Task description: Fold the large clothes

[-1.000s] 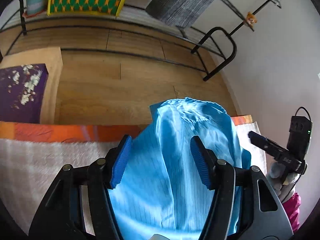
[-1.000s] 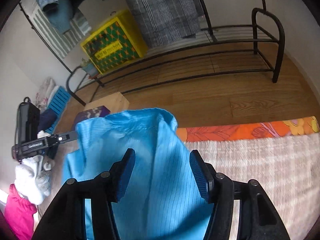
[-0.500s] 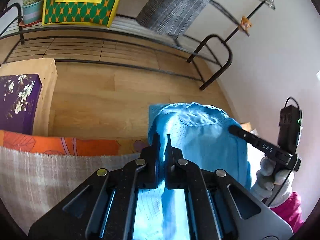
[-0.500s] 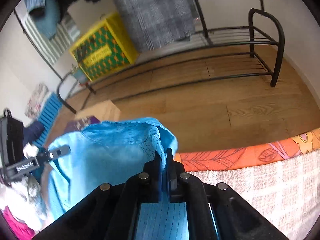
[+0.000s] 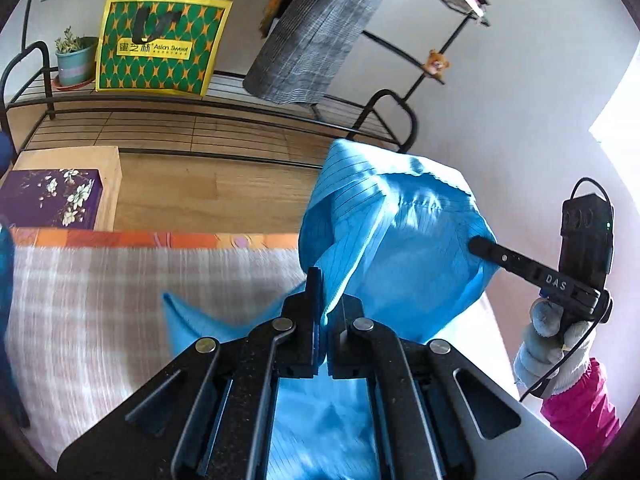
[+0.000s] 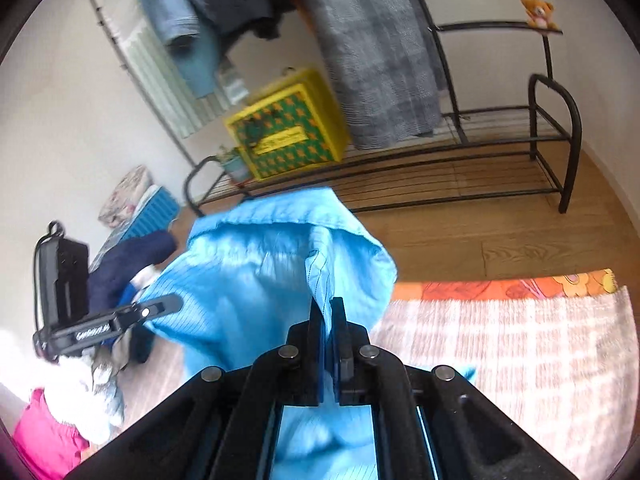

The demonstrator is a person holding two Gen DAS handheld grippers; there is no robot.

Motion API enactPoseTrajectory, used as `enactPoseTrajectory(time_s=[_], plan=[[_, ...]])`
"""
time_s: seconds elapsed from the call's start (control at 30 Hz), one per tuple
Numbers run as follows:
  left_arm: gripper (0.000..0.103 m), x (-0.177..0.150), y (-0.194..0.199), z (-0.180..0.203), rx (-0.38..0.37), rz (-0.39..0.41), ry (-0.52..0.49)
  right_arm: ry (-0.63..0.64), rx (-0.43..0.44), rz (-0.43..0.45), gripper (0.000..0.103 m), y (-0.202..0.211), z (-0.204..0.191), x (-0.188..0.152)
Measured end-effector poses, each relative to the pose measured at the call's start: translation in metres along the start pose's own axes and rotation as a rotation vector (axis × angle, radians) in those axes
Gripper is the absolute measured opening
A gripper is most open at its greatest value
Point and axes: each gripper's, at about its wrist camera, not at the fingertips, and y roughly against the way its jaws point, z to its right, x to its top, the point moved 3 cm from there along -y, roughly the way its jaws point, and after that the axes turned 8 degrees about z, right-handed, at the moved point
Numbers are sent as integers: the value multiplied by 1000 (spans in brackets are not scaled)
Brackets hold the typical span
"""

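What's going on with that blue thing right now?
A person is working a gripper in each hand on a blue garment. The left gripper and the right gripper are both shut on its fabric, holding it bunched up above the checked blanket it partly trails onto. No fold is laid yet.

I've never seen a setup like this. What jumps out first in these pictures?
A bright blue garment fills the middle, pinched by both black grippers, the left and the right, above a pale woven blanket. Behind it, on a black metal rack, stands a yellow-green patterned bag.
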Motion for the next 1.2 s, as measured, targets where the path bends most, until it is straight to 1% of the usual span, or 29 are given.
enactPoseTrajectory(time_s=[0.07, 0.2, 0.3, 0.4, 0.47, 0.57, 0.73, 0.83, 0.87, 0.93, 0.97, 1.03, 1.07, 1.1, 1.13, 1.2], plan=[[0, -11, 21, 12, -7, 4, -29, 2, 21, 5, 0, 24, -13, -11], [0, -38, 57, 35, -33, 1, -78, 28, 25, 11, 0, 72, -40, -40], [0, -59, 87, 50, -70, 5, -96, 42, 12, -1, 0, 104, -58, -69], [0, -84, 117, 67, -87, 13, -150, 45, -8, -8, 0, 138, -76, -101], [0, -106, 139, 75, -104, 13, -181, 46, -16, -11, 0, 158, -87, -124], [0, -141, 162, 78, -126, 0, -183, 30, -32, -26, 0, 181, -100, -164], [0, -205, 188, 77, -131, -50, -205, 0, -76, -88, 0, 200, -108, -232], [0, -242, 192, 70, -95, -77, -233, 53, -119, -119, 0, 202, -115, -263], [0, -254, 192, 66, -88, -100, -239, 59, -129, -133, 0, 201, -116, -272], [0, -274, 190, 61, -72, -159, -244, 18, -105, -168, 0, 202, -113, -288], [0, -284, 192, 57, -61, -181, -248, 16, -114, -172, 0, 205, -113, -293], [1, -295, 199, 53, -50, -215, -253, 32, -128, -162, 6, 217, -116, -296], [5, -298, 205, 53, -54, -227, -262, 28, -130, -151, 8, 226, -117, -296], [6, -302, 213, 54, -56, -227, -271, 15, -126, -133, 19, 236, -119, -295], [7, -302, 224, 54, -62, -216, -271, 0, -112, -109, 26, 250, -122, -296], [11, -298, 245, 51, -100, -196, -235, -7, -102, -54, 30, 281, -131, -295]])
